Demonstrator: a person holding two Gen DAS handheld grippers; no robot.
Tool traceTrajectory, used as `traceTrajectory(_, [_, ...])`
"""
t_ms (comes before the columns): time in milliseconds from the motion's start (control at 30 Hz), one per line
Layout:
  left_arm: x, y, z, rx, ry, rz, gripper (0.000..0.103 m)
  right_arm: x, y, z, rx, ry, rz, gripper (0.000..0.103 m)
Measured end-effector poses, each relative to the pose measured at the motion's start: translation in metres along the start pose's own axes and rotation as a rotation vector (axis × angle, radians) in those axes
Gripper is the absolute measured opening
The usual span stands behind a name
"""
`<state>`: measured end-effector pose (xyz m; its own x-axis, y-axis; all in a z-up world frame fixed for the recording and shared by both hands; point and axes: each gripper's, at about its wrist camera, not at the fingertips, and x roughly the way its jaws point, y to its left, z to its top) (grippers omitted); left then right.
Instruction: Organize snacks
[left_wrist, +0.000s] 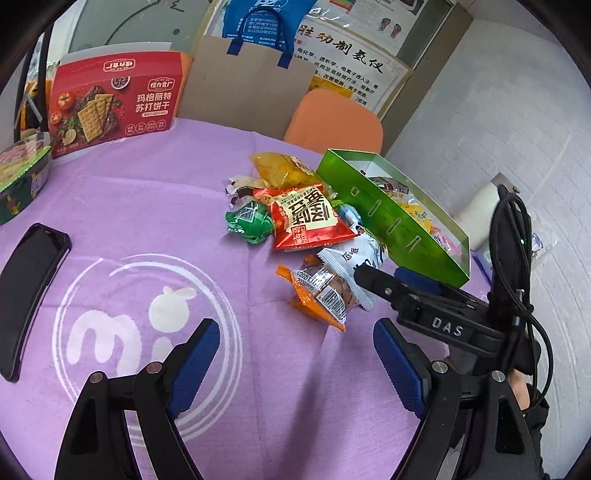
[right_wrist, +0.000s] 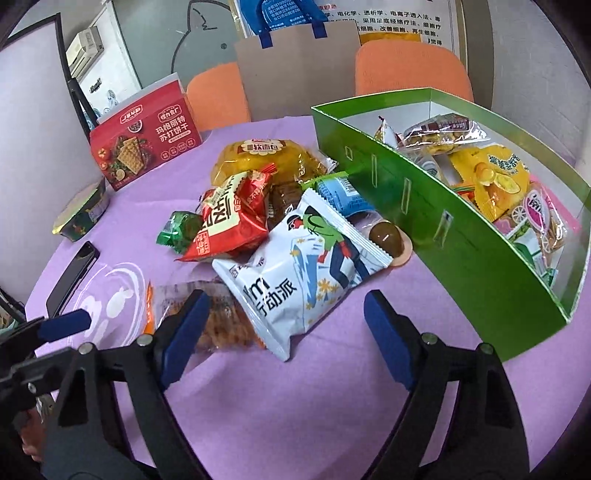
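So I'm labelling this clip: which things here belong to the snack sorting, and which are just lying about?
Belongs: green box, white packet, red packet, orange packet, yellow bag, green candy.
Lying about: phone, cracker box, paper bag.

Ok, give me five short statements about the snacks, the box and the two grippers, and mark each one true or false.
1. The green box already holds several snack packets. True.
2. The right gripper is shut on the white packet. False: its jaws are open and grip nothing.
3. The left gripper is open and empty. True.
4. The red cracker box lies flat inside the green box. False: it stands upright on the purple cloth, away from it.
5. A black phone lies on the cloth. True.
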<state>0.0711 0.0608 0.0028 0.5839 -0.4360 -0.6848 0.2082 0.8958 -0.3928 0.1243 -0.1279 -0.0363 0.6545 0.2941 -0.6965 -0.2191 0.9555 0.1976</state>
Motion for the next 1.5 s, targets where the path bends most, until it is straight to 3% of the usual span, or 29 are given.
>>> traceTrajectory(67, [0.001,0.000,0.000,0.002,0.004,-0.005,0.087,0.008,-0.001,0.000,0.008,0.016,-0.013,0.079])
traceTrajectory(100, [0.002,-0.001,-0.001,0.006,0.007,-0.009,0.087,0.011,-0.002,-0.001,0.010,0.026,-0.011,0.060])
traceTrajectory(167, [0.004,-0.003,-0.001,0.017,0.012,-0.015,0.087,0.011,-0.008,-0.005,0.029,0.031,0.011,0.050])
traceTrajectory(233, [0.008,-0.005,-0.001,0.022,0.016,-0.022,0.087,0.004,-0.013,-0.008,0.031,0.024,0.016,0.029])
traceTrajectory(333, [0.013,-0.009,0.000,0.031,0.025,-0.033,0.087,-0.012,-0.018,-0.017,0.009,0.025,0.012,0.016])
traceTrajectory(567, [0.026,-0.023,0.002,0.063,0.046,-0.032,0.087,-0.049,-0.038,-0.048,0.027,0.016,-0.010,0.016])
traceTrajectory(633, [0.027,-0.028,0.003,0.066,0.051,-0.041,0.087,-0.056,-0.038,-0.050,0.022,0.005,-0.014,0.021])
traceTrajectory(667, [0.027,-0.032,0.003,0.074,0.049,-0.048,0.087,-0.058,-0.038,-0.050,0.027,-0.006,-0.009,0.026])
traceTrajectory(733, [0.025,-0.041,0.003,0.104,0.044,-0.058,0.087,-0.059,-0.039,-0.049,0.045,-0.019,0.002,0.063])
traceTrajectory(767, [0.024,-0.047,0.003,0.123,0.041,-0.061,0.087,-0.058,-0.039,-0.048,0.049,-0.021,-0.001,0.065])
traceTrajectory(867, [0.023,-0.057,0.004,0.159,0.030,-0.040,0.087,-0.049,-0.037,-0.042,0.046,-0.006,0.007,0.065])
traceTrajectory(1000, [0.026,-0.053,0.005,0.132,0.037,-0.003,0.087,-0.033,-0.044,-0.037,0.105,0.027,0.010,0.062])
traceTrajectory(1033, [0.025,-0.051,0.005,0.126,0.039,0.001,0.087,-0.034,-0.045,-0.037,0.095,0.019,0.010,0.042])
traceTrajectory(1100, [0.023,-0.051,0.004,0.131,0.039,0.007,0.087,-0.038,-0.047,-0.041,0.086,0.018,0.054,0.019])
traceTrajectory(1167, [0.023,-0.053,0.005,0.138,0.038,0.016,0.087,-0.043,-0.048,-0.046,0.068,0.022,0.056,0.015])
traceTrajectory(1400, [0.030,-0.049,0.014,0.114,0.044,0.029,0.087,-0.071,-0.054,-0.070,0.023,0.031,0.036,0.016])
traceTrajectory(1467, [0.031,-0.049,0.014,0.104,0.049,0.018,0.087,-0.075,-0.058,-0.075,0.050,0.032,0.013,0.030])
traceTrajectory(1500, [0.030,-0.051,0.013,0.109,0.046,0.006,0.087,-0.077,-0.060,-0.074,0.066,0.032,0.001,0.047])
